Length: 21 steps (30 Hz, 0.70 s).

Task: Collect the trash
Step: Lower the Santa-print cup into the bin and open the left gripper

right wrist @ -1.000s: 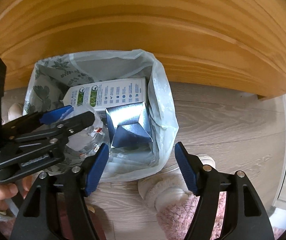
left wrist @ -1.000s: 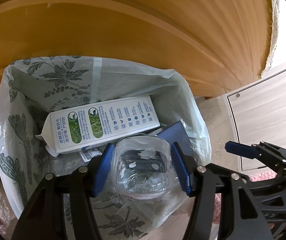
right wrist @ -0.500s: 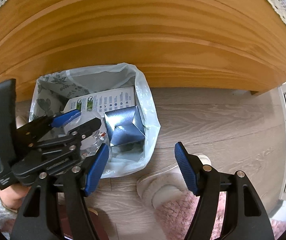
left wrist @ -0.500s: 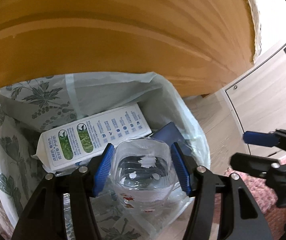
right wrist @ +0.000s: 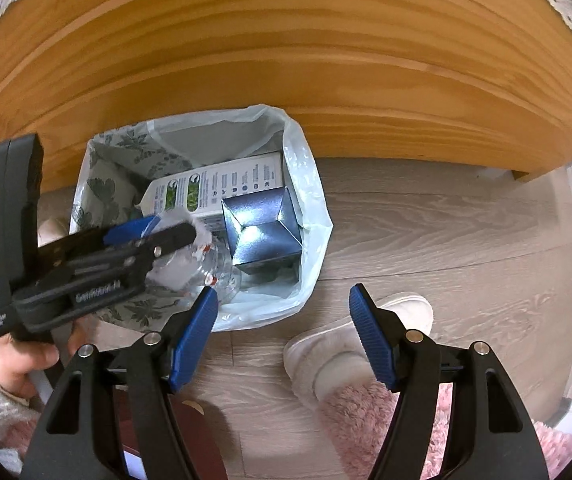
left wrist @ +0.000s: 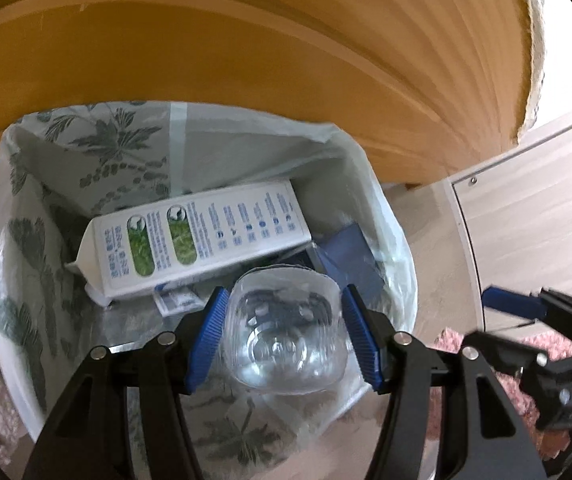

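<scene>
My left gripper [left wrist: 284,336] is shut on a clear plastic bottle [left wrist: 286,336] and holds it over the open trash bag [left wrist: 98,152]; it also shows in the right wrist view [right wrist: 154,236] with the bottle [right wrist: 206,268]. The bag [right wrist: 306,184] has a leaf print and holds a white milk carton [left wrist: 202,240] and a dark blue box [left wrist: 350,256], both seen in the right wrist view too, carton [right wrist: 226,188] and box [right wrist: 262,232]. My right gripper [right wrist: 282,336] is open and empty above the floor, to the right of the bag.
A wooden table underside [right wrist: 286,60] hangs over the bag. A white slipper [right wrist: 350,340] and pink fluffy rug [right wrist: 366,412] lie on the wood floor [right wrist: 446,232]. A pale cabinet door [left wrist: 534,224] stands to the right.
The left gripper with the bottle has shifted slightly over the bag. The right gripper has drawn back a little from the bag, still open.
</scene>
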Available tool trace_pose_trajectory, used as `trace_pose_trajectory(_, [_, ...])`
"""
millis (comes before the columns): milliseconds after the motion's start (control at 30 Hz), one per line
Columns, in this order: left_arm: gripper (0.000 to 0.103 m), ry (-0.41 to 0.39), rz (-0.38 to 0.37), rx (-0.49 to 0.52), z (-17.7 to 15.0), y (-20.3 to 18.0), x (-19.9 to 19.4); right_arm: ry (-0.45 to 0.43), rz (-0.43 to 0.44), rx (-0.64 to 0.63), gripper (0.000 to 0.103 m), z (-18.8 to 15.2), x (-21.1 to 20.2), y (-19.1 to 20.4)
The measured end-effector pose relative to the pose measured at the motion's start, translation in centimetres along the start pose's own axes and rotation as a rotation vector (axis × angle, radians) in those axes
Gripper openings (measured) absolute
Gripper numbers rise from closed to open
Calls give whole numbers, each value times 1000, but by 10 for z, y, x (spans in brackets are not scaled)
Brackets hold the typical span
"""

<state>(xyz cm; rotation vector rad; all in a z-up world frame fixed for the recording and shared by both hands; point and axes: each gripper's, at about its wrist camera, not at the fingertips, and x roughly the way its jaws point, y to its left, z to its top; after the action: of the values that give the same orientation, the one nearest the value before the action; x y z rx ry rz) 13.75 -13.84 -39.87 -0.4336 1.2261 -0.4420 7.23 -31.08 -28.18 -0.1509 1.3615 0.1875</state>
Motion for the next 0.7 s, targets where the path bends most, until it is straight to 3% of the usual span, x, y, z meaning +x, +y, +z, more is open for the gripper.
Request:
trace_pose_trajectory(267, [52, 82, 97, 166, -14, -25, 7, -28, 8, 21, 66, 1, -8, -5])
trace_pose_trajectory(533, [49, 100, 174, 303, -22, -34, 23, -61, 27, 48, 66, 8, -18, -14])
trace_pose_trajectory(633, [46, 124, 221, 337, -24, -30, 38, -73, 32, 50, 66, 8, -21, -14])
trace_pose_trajectory(700, [46, 123, 212, 321, -20, -25, 44, -82, 36, 55, 66, 8, -24, -15])
